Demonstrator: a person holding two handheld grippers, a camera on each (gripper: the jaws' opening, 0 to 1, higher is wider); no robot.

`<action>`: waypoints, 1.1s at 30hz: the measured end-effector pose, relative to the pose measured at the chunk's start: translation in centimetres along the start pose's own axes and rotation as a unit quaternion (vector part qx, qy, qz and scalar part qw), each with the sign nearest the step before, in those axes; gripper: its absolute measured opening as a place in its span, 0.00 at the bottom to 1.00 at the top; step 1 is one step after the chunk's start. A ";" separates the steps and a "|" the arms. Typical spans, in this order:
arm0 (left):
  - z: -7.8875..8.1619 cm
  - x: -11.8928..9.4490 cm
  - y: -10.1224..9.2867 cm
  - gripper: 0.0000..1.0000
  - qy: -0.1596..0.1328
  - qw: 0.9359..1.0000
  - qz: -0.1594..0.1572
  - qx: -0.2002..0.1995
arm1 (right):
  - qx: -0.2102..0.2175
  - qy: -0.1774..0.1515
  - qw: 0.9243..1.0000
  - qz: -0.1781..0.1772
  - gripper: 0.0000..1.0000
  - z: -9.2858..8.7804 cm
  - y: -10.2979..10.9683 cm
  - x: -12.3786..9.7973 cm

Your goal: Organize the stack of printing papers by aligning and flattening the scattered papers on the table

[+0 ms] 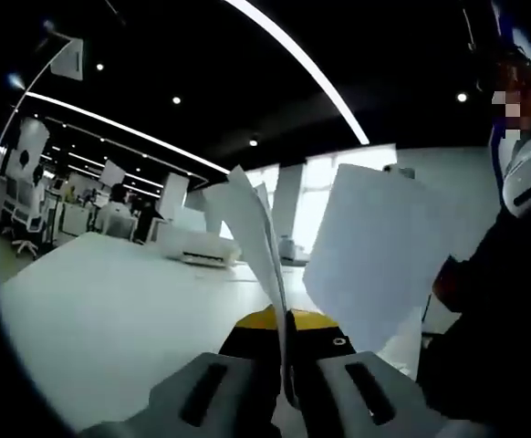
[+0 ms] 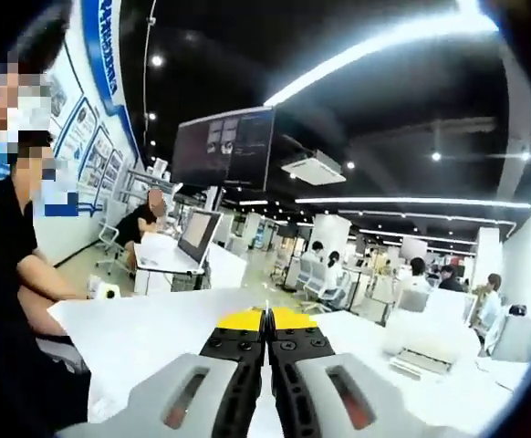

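In the left gripper view my left gripper (image 1: pixel 284 321) is shut on a few white printing papers (image 1: pixel 258 239) that rise edge-on from between its yellow-tipped jaws and fan out at the top. A larger white sheet (image 1: pixel 375 260) hangs in the air just right of them, bent and turned face-on. In the right gripper view my right gripper (image 2: pixel 267 318) has its jaws pressed together on a thin pale edge, and a white sheet (image 2: pixel 142 338) spreads away from them to the left. The white table (image 1: pixel 101 310) lies below both grippers.
A person in dark clothes (image 1: pixel 498 310) stands close on the right of the left gripper view and shows as a person (image 2: pixel 10 274) at the left of the right gripper view. A white printer (image 1: pixel 197 246) sits on the table's far side. Desks, monitors and seated people fill the office behind.
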State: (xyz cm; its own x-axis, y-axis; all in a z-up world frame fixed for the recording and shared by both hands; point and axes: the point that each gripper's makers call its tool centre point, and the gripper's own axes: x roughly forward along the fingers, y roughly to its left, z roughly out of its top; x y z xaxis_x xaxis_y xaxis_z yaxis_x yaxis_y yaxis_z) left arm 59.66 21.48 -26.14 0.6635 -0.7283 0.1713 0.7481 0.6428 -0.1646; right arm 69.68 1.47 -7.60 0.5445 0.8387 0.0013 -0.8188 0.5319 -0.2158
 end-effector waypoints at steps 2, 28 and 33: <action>-0.1 0.0 0.0 0.06 0.002 1.000 0.002 0.002 | 0.017 0.023 1.000 0.003 0.00 -1.5 -0.7 1.3; -0.6 0.4 0.8 0.06 0.018 0.999 0.034 0.001 | 0.406 -0.085 0.905 -0.100 0.00 -13.8 -7.7 -5.0; -0.4 0.3 0.9 0.06 0.011 0.999 0.040 0.011 | 0.477 -0.116 0.870 -0.058 0.00 -12.4 -6.7 -4.6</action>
State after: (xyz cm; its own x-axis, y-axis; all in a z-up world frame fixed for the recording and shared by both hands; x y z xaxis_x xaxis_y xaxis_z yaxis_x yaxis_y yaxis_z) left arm 60.55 21.77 -26.63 0.7214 -0.6788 0.1370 0.6924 0.7047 -0.1548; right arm 74.95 -7.43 -18.30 0.6724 0.7152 0.1906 -0.6002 0.3762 0.7059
